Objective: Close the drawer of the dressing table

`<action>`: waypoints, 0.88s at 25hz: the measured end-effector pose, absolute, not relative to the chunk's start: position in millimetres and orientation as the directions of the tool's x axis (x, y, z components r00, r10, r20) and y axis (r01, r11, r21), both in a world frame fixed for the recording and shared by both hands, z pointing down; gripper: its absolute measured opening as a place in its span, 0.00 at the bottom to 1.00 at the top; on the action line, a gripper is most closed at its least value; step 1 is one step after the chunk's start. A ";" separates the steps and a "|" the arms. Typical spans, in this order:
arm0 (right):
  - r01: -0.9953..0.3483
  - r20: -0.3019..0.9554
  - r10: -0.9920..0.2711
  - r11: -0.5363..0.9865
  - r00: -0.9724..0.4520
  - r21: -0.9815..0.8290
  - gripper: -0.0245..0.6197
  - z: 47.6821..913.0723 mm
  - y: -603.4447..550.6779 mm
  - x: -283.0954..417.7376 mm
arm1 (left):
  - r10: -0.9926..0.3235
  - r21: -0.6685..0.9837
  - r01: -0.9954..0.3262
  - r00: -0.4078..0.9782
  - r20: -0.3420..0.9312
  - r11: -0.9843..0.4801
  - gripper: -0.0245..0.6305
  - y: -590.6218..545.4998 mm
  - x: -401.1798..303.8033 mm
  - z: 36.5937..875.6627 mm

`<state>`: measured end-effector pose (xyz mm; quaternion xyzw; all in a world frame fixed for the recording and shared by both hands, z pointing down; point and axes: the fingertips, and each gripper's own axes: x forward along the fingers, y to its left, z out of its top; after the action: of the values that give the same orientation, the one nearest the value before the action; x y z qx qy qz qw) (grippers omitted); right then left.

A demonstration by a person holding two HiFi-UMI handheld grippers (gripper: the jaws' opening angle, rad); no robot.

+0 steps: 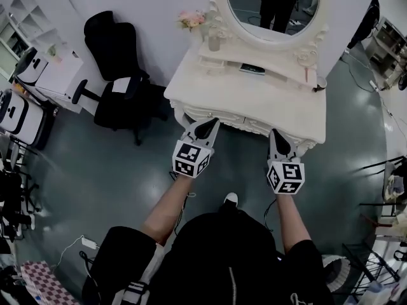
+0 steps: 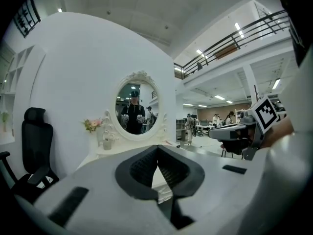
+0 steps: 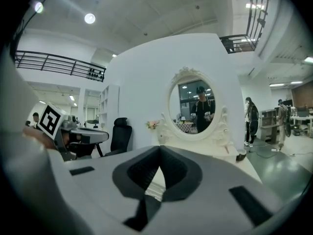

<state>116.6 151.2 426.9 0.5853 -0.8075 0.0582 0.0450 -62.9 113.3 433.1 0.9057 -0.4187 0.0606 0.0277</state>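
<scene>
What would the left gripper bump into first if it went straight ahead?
Most likely the front of the dressing table, right ahead of the left gripper, though depth is unclear.

A cream table at twelve o'clock shows a smooth, satin painted finish with carved trim, and its oval mirror is glossy glass. The grey-green floor is polished and throws back ceiling light. At ten o'clock, a black office chair looks matt and cloth-padded. The left gripper and right gripper wear smooth, matt white plastic shells. Their dark fingers are ribbed and look rubbery. The person's black top is matt cloth.
</scene>
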 end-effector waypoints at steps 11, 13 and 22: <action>-0.945 0.166 -0.931 0.317 -0.326 -0.078 0.04 446.0 89.2 164.3 | -0.765 -0.008 -0.773 0.627 0.149 -0.635 0.05 48.6 -16.7 438.0; -0.945 0.176 -0.929 0.317 -0.327 -0.082 0.04 451.1 81.0 167.0 | -0.765 -0.006 -0.773 0.626 0.149 -0.634 0.05 38.4 -13.6 439.6; -0.947 0.200 -0.926 0.312 -0.321 -0.075 0.04 463.8 21.2 175.4 | -0.755 0.017 -0.766 0.636 0.158 -0.642 0.05 -24.0 -1.8 456.1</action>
<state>175.4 21.2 463.8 0.5796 -0.8078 0.0891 0.0597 -1.8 -24.0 456.1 0.9036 -0.4209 0.0681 0.0409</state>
